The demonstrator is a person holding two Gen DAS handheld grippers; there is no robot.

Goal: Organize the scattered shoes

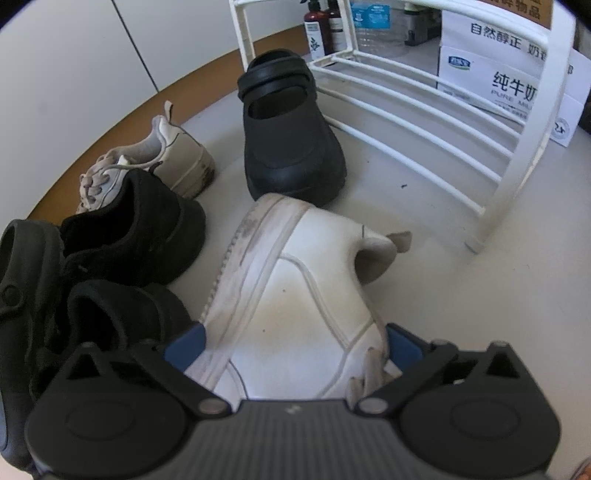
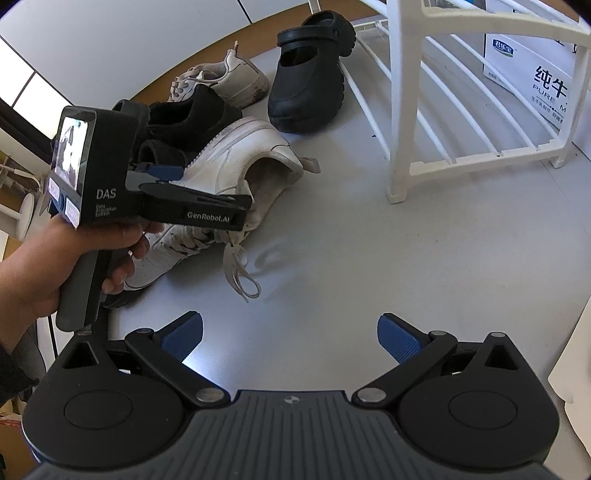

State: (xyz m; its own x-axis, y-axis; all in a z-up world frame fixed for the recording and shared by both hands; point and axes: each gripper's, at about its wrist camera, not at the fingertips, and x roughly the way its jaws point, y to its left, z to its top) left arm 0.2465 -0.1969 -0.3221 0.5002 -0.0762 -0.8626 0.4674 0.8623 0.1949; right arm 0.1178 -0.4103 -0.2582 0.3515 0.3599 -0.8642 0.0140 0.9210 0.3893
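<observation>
With my left gripper spread wide around the white sneaker lying tilted on the floor beside the rack, next comes squeezing and lifting; my right gripper hangs open, empty.

The floor is pale grey and shiny. A white rack stands on it. Behind the rack sit white boxes and dark bottles.
</observation>
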